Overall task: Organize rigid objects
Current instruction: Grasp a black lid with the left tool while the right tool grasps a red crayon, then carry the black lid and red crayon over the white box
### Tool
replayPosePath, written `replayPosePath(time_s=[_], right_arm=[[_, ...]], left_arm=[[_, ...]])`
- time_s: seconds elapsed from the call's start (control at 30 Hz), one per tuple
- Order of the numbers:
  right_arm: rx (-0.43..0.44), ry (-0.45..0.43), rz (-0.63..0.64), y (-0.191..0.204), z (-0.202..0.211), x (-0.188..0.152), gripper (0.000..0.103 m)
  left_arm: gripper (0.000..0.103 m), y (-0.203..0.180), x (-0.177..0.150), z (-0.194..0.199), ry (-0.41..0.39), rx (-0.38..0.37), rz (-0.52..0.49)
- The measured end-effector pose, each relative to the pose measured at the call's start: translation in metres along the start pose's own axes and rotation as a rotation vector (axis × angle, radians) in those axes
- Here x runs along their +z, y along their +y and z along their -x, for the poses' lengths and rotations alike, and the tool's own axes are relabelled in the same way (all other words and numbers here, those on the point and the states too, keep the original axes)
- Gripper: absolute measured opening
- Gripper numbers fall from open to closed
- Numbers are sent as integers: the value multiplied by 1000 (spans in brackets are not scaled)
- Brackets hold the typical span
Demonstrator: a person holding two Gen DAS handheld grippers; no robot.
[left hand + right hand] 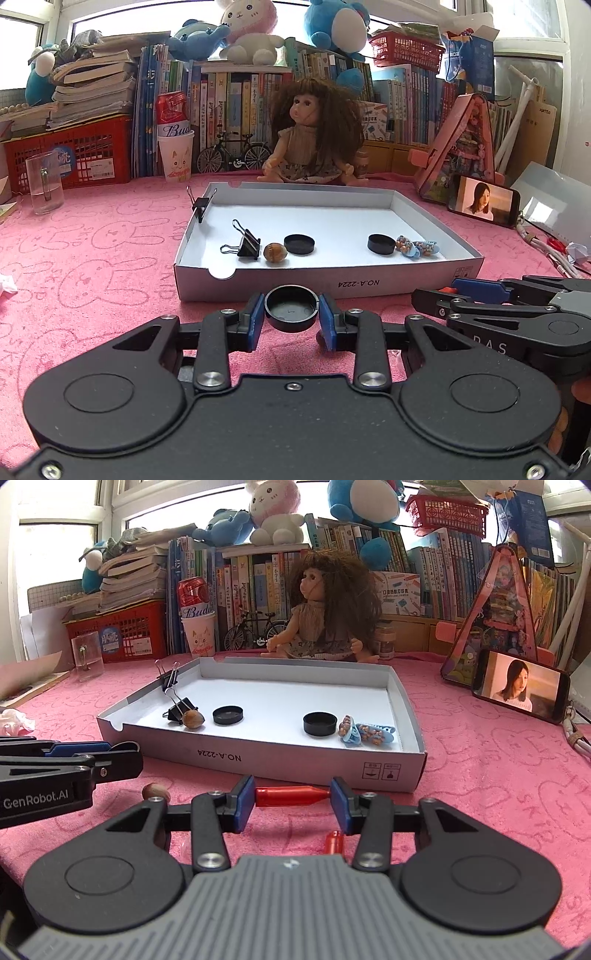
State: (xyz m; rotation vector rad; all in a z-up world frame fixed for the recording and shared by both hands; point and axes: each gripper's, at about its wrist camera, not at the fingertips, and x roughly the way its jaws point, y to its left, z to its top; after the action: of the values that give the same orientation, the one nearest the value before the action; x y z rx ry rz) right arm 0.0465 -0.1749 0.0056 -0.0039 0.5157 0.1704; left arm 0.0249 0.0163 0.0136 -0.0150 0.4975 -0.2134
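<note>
Pink cloth [110, 258] covers the table; books [236, 99] and a doll [314, 133] stand far behind. A shallow white box [325, 284] holds 2 black caps, 2 binder clips, a nut and a blue clip. Near it, the left gripper [291, 314] is clenched on a black cap [291, 308]. The right gripper [293, 801] grasps a red cap [291, 796] end to end. Only the right view shows a loose nut [156, 792] and a second red piece [334, 842] on the cloth.
</note>
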Motion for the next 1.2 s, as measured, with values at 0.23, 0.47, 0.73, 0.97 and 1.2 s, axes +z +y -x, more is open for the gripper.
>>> replayPosePath(time_s=[0.23,0.47,0.73,0.97,1.2], right_arm=[[6,-35,-17,-1,8,9,50],[-2,-68,-24,-4,11,19,49],[-34,-92,-49,-17,4,31,49],[-70,-91,-78,-28,-10,37,49],[-109,-73,-101,-38,-29,41,49]], left_arm=[[30,0,9,-2,-10,-8,15],[30,0,20,-6,-31,-12,16],[30,7,35,-19,-42,7,16],[30,14,46,-35,-45,32,19],[30,21,54,-58,-31,52,18]])
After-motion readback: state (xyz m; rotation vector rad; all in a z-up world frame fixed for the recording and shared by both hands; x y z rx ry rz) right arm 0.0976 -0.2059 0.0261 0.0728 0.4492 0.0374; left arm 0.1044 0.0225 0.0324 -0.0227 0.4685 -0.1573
